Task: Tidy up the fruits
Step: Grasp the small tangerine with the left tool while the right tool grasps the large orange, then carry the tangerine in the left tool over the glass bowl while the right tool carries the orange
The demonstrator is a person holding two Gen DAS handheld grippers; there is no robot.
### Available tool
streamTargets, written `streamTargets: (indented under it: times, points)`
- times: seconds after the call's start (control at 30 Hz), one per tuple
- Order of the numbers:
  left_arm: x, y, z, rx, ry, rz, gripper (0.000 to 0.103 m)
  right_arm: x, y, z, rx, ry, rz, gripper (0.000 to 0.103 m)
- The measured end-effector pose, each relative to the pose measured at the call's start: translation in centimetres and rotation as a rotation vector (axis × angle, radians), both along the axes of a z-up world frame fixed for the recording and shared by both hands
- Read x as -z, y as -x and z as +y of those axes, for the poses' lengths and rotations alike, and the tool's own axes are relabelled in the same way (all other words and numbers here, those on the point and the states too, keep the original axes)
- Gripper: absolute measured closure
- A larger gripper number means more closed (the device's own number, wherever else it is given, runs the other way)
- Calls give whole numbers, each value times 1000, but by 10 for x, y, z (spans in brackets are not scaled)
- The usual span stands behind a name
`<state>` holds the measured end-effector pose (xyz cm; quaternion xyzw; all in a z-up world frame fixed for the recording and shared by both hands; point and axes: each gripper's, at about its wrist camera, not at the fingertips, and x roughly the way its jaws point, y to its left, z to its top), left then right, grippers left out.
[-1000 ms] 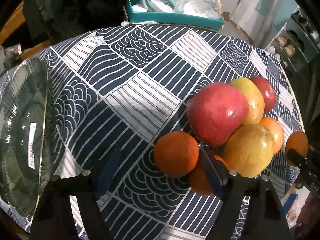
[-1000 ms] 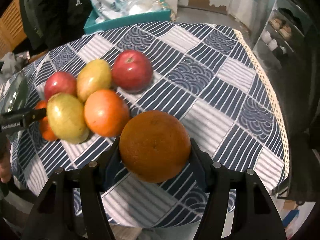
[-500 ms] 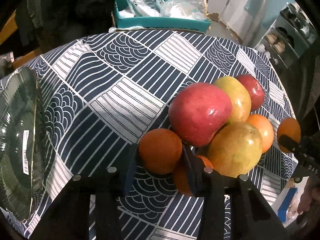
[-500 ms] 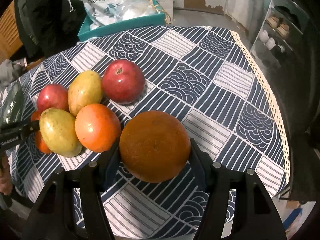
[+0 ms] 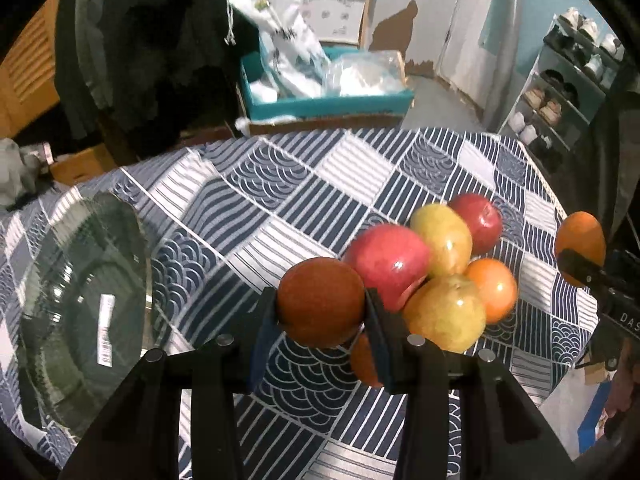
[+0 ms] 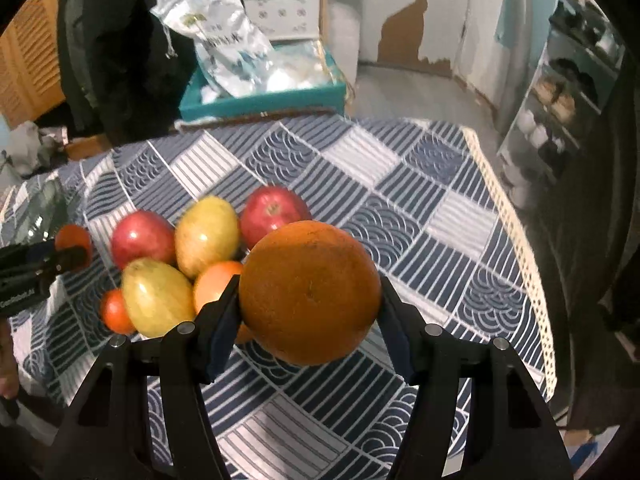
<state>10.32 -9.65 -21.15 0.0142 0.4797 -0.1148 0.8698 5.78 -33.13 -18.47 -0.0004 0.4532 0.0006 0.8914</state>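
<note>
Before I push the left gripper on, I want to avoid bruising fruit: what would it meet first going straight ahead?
The left gripper is shut on a small orange. Straight ahead the orange would probably meet bare tablecloth, just left of the big red apple, though depth is unclear.

We are seeing a white wall (image 6: 408, 0) with peeling brown patches, a grey floor (image 6: 412, 96), a shoe rack (image 5: 560, 92) standing at right, and a teal box (image 5: 320, 100) sitting behind the surface (image 6: 400, 208).
</note>
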Motion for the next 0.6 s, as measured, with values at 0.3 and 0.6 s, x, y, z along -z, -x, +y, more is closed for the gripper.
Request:
streamTargets:
  times: [0.3, 0.6]
  points:
    - [-42, 18, 9, -9, -9, -118, 60, -32, 6, 13, -24, 9, -89, 39]
    - [-80, 36, 15, -7, -5, -217, 60, -65, 12, 32, -53, 0, -168, 39]
